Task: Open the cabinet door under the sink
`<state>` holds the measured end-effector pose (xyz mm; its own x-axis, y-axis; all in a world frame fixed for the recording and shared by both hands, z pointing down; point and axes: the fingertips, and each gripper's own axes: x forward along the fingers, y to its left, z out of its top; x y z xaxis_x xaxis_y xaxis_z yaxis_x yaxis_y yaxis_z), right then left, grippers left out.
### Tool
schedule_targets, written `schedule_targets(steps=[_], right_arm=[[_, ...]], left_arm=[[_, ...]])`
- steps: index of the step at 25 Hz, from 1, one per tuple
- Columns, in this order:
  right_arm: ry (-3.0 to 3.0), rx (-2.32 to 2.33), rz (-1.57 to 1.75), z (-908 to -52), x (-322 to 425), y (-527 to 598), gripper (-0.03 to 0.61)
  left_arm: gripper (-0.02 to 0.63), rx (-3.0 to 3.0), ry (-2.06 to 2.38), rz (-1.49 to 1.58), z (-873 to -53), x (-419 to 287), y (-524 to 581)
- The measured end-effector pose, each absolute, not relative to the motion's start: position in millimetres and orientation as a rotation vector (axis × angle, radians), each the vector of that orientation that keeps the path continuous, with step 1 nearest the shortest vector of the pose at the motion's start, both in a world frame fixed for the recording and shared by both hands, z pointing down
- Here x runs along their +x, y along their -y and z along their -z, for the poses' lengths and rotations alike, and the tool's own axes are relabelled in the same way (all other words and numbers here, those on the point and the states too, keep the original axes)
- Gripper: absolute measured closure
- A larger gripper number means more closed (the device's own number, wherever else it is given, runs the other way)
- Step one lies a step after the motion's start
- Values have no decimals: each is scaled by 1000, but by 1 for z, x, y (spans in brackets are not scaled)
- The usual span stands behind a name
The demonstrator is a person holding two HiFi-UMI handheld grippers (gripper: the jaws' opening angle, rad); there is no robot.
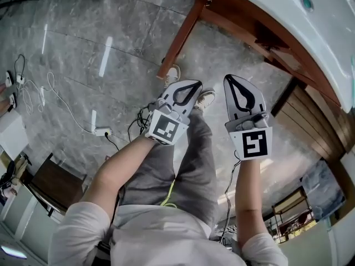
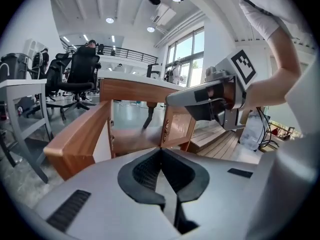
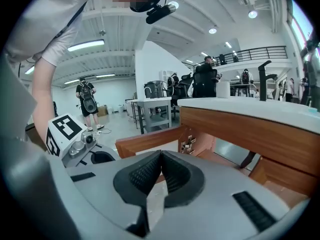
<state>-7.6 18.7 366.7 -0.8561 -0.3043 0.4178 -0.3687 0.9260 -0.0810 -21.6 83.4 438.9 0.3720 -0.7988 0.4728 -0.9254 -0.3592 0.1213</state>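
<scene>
Straight ahead of each camera, the jaws tell the same story. The left gripper (image 2: 161, 153) has its ribbed black pads pressed together with nothing between them, and the right gripper (image 3: 161, 155) is likewise closed and empty. From the head view the pair hang side by side above the person's knees, tips aimed toward 12 o'clock, apart from all woodwork.

Outward from the left gripper, the cabinet door (image 2: 75, 139) lies at 9 o'clock — a wooden leaf seen along its top edge, swung well out from the frame. The cabinet's inside shows beyond it at 12. A second wooden panel (image 2: 177, 129), with a small ornament on its edge, stands at about 1 o'clock from the tips. The white sink (image 1: 277, 15) fills the head view's 1 to 2 o'clock corner, and the door runs out from under it at 12.

By my reading the door is already open, so the step in hand is getting clear cleanly (not pulling further). Doing it well means keeping both grippers off the door's free edge so it is not nudged back, and off the second panel too — leaving the leaf standing wide.

No brand, label or legible writing shows. The only print is the black-and-white square marker (image 1: 256, 144) on each gripper's cube.
</scene>
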Motion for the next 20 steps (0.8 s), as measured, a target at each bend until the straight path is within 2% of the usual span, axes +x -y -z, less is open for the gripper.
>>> schedule_targets(steps=[10,20], right_arm=[[2657,656,-244,-273,42,0,548],[2664,875,-264,-176,60,20,548]], left_arm=[[597,2346,1486,-450,-341,6,-49],[597,2487,1475,-413,-226,8,-9]])
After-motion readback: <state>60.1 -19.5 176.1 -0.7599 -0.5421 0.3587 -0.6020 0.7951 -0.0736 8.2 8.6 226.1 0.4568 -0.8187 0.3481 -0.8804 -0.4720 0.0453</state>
